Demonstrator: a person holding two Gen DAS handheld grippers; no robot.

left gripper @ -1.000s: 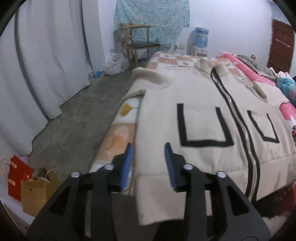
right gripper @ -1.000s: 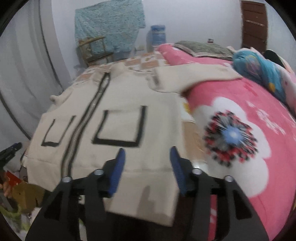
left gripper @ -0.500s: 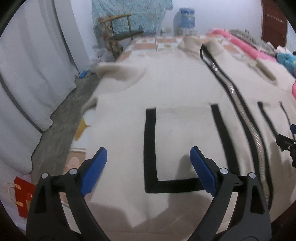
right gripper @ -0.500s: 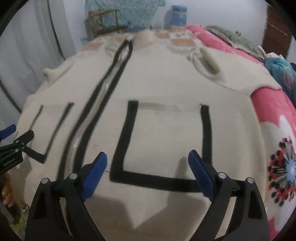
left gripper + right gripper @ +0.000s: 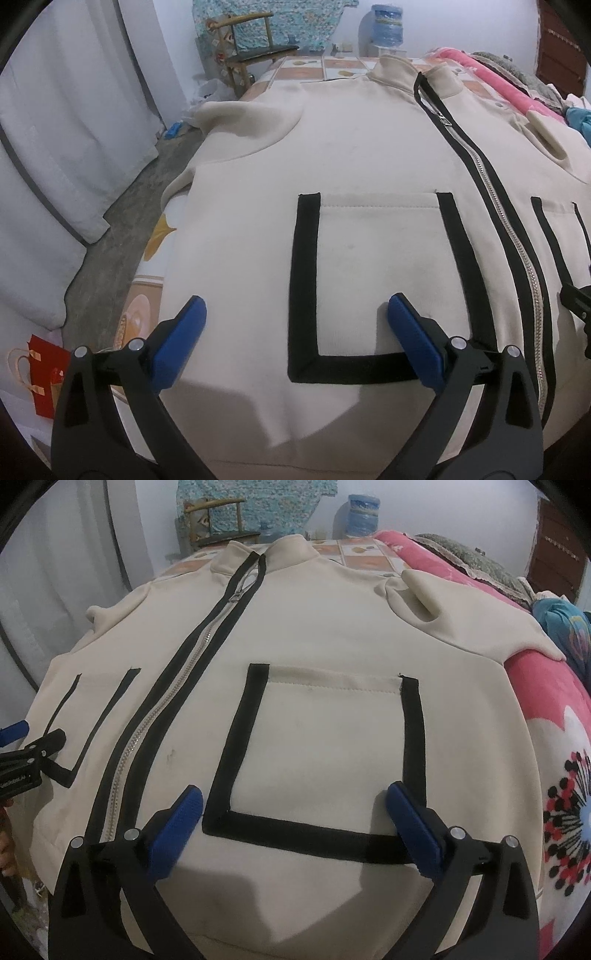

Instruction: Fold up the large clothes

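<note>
A large cream zip jacket [image 5: 369, 147] with black-edged pockets lies front up on the bed, collar far, hem near; it also fills the right wrist view [image 5: 332, 620]. My left gripper [image 5: 295, 314] is wide open and empty, just above the jacket's left pocket [image 5: 376, 273] near the hem. My right gripper [image 5: 293, 805] is wide open and empty over the other pocket [image 5: 325, 753]. The zipper [image 5: 177, 709] runs between the two pockets. The left gripper shows at the right wrist view's left edge [image 5: 22, 760].
The bed carries a pink flowered blanket [image 5: 554, 775] on the right. A grey floor [image 5: 122, 206] and white curtains [image 5: 66, 129] lie to the left. A wooden chair [image 5: 251, 48] and a water bottle [image 5: 386, 22] stand by the far wall. Paper bags [image 5: 44, 369] sit on the floor.
Both grippers opened wide and moved forward over the jacket's hem, closing in on the pockets. The jacket has not moved.
</note>
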